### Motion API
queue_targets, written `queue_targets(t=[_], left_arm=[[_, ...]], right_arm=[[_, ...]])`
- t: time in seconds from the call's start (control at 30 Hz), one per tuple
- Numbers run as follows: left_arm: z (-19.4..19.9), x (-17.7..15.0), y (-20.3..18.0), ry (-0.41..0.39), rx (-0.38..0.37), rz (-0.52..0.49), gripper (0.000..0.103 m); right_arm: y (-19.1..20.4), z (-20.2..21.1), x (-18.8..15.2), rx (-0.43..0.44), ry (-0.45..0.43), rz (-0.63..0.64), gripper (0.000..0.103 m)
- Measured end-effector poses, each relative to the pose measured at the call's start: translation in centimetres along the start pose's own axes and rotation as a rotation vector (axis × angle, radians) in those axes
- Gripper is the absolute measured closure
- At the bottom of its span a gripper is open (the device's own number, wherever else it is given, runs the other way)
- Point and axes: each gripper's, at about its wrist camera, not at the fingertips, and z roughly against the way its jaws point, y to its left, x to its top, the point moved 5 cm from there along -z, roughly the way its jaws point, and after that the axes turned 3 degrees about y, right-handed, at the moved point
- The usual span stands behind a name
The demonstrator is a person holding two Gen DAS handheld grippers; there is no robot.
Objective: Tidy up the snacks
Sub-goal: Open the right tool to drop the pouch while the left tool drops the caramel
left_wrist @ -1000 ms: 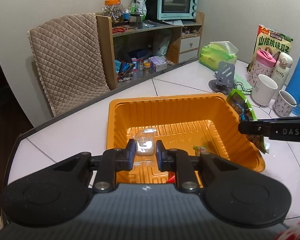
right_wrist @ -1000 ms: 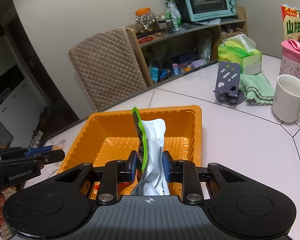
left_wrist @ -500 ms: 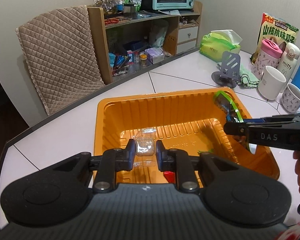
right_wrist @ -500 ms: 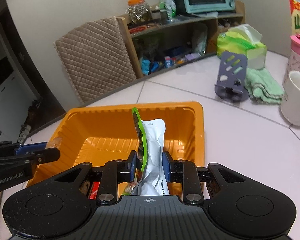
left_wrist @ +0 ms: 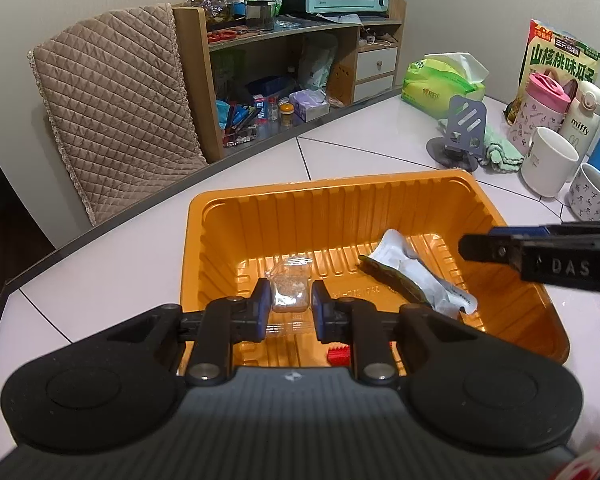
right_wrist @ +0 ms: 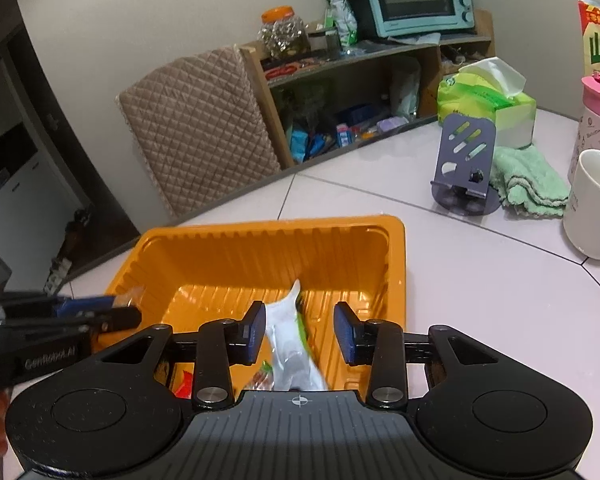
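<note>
We hold the left gripper (left_wrist: pixel 287 307) over the near side of the orange tray (left_wrist: pixel 328 200), and its blue pads are clamped on a small clear packet (left_wrist: pixel 290 286) with pale crumbly contents. The packet stands between the pads above the tray floor; a flat clear flap of it hangs below them.

Our right gripper (right_wrist: pixel 300 330) has just been opening, and its pads now stand apart. The white pouch with a green edge (right_wrist: pixel 290 344) lies between them but leans toward the left pad, with a clear gap on the right side, so nothing presses on it. In the left view the same pouch (left_wrist: pixel 416 276) lies flat on the ribbed floor of the tray, toward its right side, free of the right gripper (left_wrist: pixel 484 249) that hovers just above and to the right of it.

A red wrapper (left_wrist: pixel 339 356) shows at the near edge of the tray, partly hidden behind our left gripper.

The tray sits on a white table (left_wrist: pixel 100 272). Well beyond it stand a grey phone stand (left_wrist: pixel 460 130), a green cloth (right_wrist: pixel 528 184), a white mug (left_wrist: pixel 550 162) and a tissue pack (left_wrist: pixel 440 84).
</note>
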Motion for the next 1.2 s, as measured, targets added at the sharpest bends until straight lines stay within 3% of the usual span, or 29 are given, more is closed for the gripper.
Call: queue_targets(t=[0.3,0.43,0.57,0.83,1.2], left_arm=[[-0.1,1.0,-0.4,-0.027,0.002,-0.005,0.082],[0.4,1.2,-0.2,-0.040,0.010,0.001,0.070],[1.5,1.1,0.5,-0.043,0.005,0.028,0.065],[5.4,-0.4,1.9,-0.045,0.003,0.098,0.049],[12.2,-4.1,1.5,-0.043,0.021,0.136,0.043]], right_arm=[[-0.2,0.5,-0.6,-0.018,0.018,0.007,0.065],[0.0,1.1,-0.6,-0.021,0.021,0.009,0.065],[0.3,2.1,-0.8,-0.023,0.017,0.016,0.062],[0.9,5.3,-2.1,0.018,0.003,-0.013,0.044],[1.2,11.4,-4.3,0.069,-0.025,-0.068,0.042]])
